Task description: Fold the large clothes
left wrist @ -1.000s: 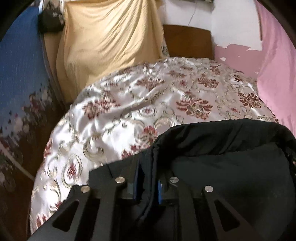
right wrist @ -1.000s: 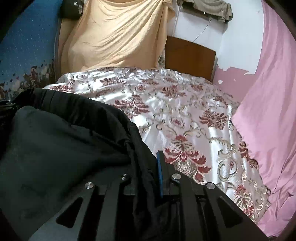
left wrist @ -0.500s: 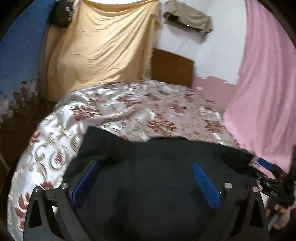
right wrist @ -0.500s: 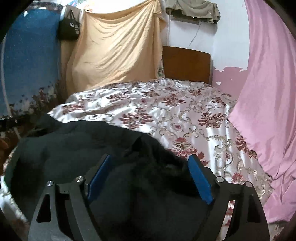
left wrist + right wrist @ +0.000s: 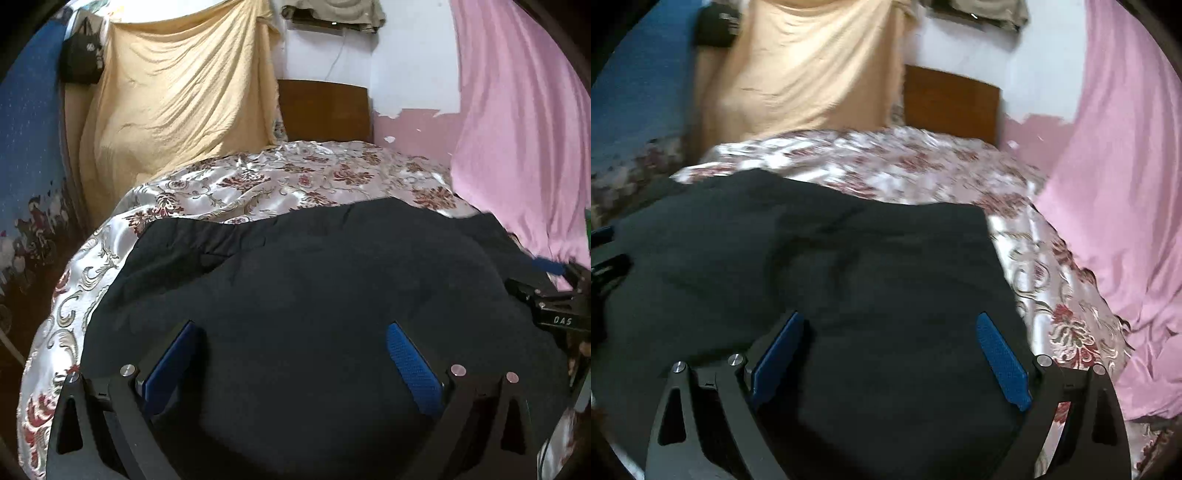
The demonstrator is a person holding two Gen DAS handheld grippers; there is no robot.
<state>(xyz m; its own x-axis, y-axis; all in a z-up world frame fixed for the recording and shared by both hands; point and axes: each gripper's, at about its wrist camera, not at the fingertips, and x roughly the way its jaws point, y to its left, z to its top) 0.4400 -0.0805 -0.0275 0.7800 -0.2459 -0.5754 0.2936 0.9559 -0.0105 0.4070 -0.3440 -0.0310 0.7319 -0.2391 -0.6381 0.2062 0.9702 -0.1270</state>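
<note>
A large black garment [image 5: 303, 280] lies spread flat on the near part of a bed with a floral satin cover [image 5: 280, 184]; it also shows in the right wrist view [image 5: 849, 258]. My left gripper [image 5: 291, 343] is open and empty, hovering over the garment's near edge. My right gripper [image 5: 886, 336] is open and empty above the garment's right part. The right gripper's black body [image 5: 554, 299] shows at the right edge of the left wrist view.
A yellow sheet [image 5: 177, 96] hangs behind the bed at the left. A pink curtain [image 5: 517, 129] hangs along the bed's right side. A wooden headboard [image 5: 325, 110] stands at the far end. A blue patterned cloth [image 5: 26, 147] covers the left wall.
One second ago both grippers were shut on the garment's edge. They let it go, opened wide and pulled back; the garment now lies flat on the bed.
</note>
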